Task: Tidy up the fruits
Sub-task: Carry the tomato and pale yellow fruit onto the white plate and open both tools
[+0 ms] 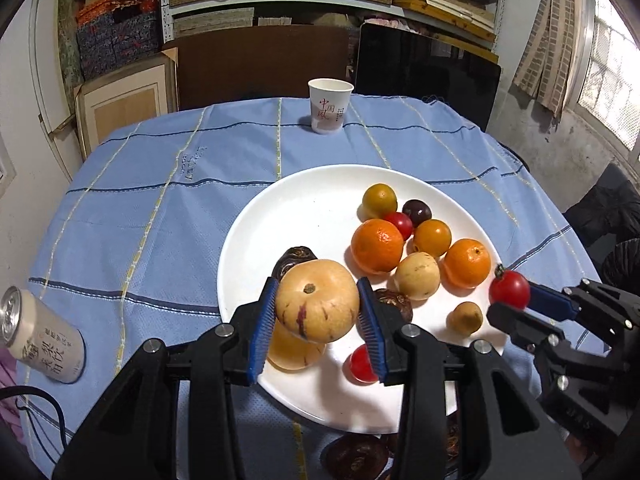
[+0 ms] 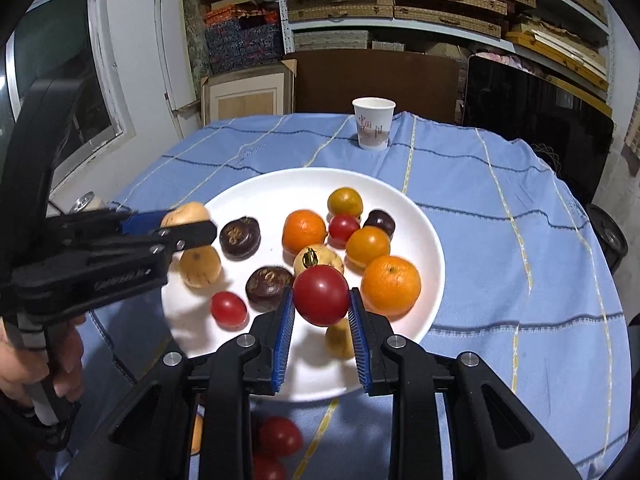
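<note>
Two grippers above white plate, left gripper jaws clamping pale melon, right gripper jaws clamping red tomato

Your fruits sit on the plate; the cup stands behind it; the can lies left.

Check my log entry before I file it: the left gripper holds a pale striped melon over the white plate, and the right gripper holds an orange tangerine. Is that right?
Not quite. The right gripper holds a red tomato, not a tangerine, as the right wrist view shows; both tangerines lie on the white plate. The left gripper does hold the pale striped melon over it.
</note>
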Tool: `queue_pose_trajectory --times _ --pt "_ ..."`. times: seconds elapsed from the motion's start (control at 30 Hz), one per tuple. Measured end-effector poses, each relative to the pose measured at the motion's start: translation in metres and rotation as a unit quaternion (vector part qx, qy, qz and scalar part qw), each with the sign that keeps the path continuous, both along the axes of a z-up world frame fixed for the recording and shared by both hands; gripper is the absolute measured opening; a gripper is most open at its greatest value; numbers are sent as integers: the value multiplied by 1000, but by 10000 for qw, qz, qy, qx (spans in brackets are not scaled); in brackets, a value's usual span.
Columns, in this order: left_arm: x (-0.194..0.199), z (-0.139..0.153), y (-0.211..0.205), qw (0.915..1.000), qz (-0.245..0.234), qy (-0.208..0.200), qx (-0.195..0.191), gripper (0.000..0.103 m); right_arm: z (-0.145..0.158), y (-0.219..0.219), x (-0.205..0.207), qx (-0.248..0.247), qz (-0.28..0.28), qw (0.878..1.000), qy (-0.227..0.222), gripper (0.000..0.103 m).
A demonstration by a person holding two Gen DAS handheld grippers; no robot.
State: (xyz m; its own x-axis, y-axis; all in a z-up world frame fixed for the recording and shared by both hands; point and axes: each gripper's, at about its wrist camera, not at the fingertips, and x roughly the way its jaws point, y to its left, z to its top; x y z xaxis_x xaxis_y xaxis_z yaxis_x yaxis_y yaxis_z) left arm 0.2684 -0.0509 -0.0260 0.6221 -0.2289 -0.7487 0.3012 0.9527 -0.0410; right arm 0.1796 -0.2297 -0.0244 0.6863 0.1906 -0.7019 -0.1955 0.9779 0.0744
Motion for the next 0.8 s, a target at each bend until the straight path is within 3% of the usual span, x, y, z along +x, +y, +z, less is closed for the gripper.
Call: queue_pose_trajectory --times 0.33,0.8 --pt "-9 7 3 9999 58 39 -153 39 7 8 -17 -96 -31 9999 -91 28" --pt "-16 8 -7 10000 -69 43 -18 39 12 16 -19 -256 13 9996 -138 28"
